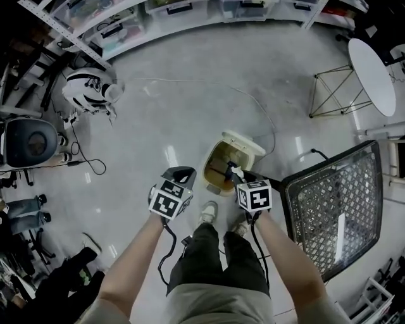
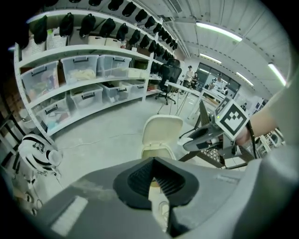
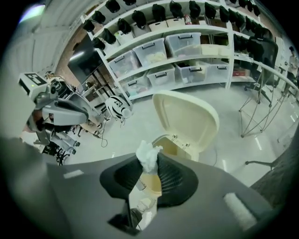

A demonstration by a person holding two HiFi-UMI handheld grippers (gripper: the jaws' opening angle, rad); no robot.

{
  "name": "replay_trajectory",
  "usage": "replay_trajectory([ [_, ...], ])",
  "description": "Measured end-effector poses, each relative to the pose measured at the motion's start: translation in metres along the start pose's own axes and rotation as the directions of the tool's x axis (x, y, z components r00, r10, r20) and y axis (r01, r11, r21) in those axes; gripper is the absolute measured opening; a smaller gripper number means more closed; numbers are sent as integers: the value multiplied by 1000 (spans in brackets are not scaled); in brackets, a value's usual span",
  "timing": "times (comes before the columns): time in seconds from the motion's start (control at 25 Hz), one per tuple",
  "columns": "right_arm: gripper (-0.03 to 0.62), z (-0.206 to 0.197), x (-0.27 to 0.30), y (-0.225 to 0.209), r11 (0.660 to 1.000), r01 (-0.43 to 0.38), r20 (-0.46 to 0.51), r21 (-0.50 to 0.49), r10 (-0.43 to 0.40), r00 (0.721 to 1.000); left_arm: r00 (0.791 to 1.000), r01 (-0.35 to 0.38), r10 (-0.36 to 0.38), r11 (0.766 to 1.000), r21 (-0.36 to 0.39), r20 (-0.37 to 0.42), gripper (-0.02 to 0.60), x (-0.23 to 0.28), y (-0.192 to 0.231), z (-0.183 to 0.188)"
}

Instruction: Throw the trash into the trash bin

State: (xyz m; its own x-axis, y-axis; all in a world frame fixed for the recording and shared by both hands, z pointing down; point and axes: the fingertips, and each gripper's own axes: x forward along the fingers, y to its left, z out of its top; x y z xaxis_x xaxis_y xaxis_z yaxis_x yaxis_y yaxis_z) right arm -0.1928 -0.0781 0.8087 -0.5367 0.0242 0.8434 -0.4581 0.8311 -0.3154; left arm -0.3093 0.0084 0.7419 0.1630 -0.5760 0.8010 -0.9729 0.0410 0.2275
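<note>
The trash bin (image 1: 209,168) stands on the floor just beyond the person's shoes (image 1: 209,212), its cream lid (image 1: 245,144) tipped up on the far side. Open grey floor (image 1: 190,114) spreads to the left and far side. A black mesh panel (image 1: 335,209) crowds the bin's right edge. A thin cable (image 1: 253,101) trails behind the lid.

The right claw (image 3: 150,164) hangs over the bin's mouth, tips pinched on a crumpled white tissue (image 3: 147,156). The left claw (image 2: 153,163) hovers just left of the bin with tips together, holding nothing.

The bin's inside looks yellowish-brown; its contents cannot be made out. Shelves (image 1: 177,9) of clear boxes line the far wall. A round white worktop (image 1: 372,76) stands far right.
</note>
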Motion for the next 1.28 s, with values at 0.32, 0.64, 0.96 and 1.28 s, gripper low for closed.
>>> replay_trajectory([
  [0.32, 103, -38, 60, -26, 1000, 2, -58, 28, 0, 998, 998, 31, -34, 998, -53, -46, 2, 53, 3, -45],
  [0.64, 186, -58, 96, -35, 999, 21, -93, 46, -17, 996, 996, 47, -52, 996, -78, -68, 3, 75, 6, -72],
  [0.96, 221, -42, 73, -37, 999, 18, -37, 40, -17, 999, 998, 30, -35, 996, -79, -57, 3, 61, 9, -58],
  [1.28, 207, 0, -2, -31, 1000, 3, 94, 13, -4, 996, 1000, 14, -14, 999, -51, 4, 3, 28, -6, -19],
])
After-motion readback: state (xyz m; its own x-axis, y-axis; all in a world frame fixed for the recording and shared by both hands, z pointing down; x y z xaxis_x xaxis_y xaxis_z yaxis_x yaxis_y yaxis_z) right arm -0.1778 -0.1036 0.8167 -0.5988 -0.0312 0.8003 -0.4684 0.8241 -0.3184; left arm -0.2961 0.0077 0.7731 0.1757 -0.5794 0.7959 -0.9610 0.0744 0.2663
